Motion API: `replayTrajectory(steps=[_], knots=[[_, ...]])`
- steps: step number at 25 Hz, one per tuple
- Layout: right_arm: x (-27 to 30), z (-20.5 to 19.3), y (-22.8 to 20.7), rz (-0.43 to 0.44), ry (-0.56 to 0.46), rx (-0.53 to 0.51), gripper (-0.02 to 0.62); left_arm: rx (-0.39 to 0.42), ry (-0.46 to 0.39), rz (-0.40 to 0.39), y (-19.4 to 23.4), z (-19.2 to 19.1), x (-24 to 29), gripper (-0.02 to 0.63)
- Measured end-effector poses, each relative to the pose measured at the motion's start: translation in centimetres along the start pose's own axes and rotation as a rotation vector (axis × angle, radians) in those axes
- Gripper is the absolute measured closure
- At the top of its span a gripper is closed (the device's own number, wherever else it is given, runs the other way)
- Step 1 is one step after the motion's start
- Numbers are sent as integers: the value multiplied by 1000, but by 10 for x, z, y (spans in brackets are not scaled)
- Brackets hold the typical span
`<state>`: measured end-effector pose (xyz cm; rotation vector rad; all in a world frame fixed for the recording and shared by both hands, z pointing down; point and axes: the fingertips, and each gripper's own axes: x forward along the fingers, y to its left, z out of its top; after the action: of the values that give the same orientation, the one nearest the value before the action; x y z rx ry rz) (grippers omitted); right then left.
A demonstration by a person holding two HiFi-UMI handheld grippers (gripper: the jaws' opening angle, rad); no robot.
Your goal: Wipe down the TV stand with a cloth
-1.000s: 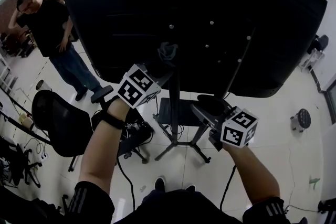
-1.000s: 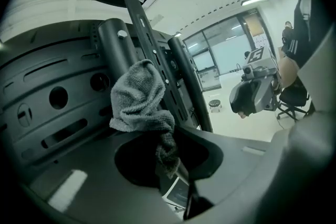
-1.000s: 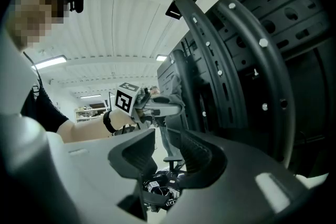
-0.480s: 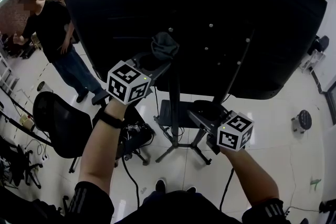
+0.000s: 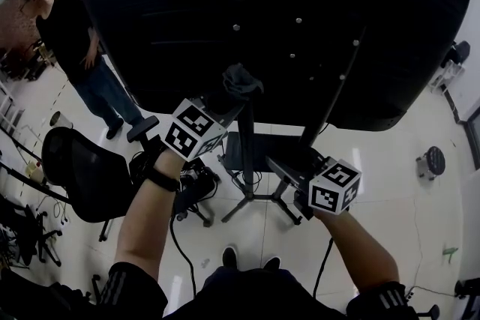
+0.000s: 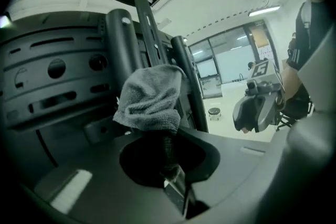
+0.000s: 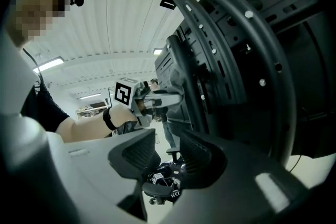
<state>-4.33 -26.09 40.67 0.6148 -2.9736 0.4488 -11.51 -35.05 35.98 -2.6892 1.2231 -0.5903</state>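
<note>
The left tongs (image 6: 169, 162) have just closed on a tail of the grey cloth (image 6: 149, 97), which hangs limp just before the TV stand (image 5: 247, 142). It looks soft and light, best pinched at a thick fold. The right tongs (image 7: 168, 157) gape, empty.

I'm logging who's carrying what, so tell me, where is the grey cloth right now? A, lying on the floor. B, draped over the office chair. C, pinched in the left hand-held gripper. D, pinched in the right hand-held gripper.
C: the left gripper view shows the grey cloth pinched in the left hand-held gripper, whose jaws have just been closing on it.
</note>
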Motion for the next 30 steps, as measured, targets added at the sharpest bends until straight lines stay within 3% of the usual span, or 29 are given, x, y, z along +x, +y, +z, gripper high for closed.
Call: replayTrajectory(steps=[5, 10, 23, 30], knots=[[-1, -22, -9, -10, 13, 40, 448, -68, 47, -27, -16, -42, 23, 566], [-8, -44, -17, -23, 23, 85, 448, -152, 76, -3, -20, -70, 28, 566], [-15, -95, -43, -78, 12, 138, 454, -310, 203, 11, -44, -199, 63, 566], [-17, -148, -56, -116, 49, 199, 454, -351, 319, -25, -76, -294, 94, 566]])
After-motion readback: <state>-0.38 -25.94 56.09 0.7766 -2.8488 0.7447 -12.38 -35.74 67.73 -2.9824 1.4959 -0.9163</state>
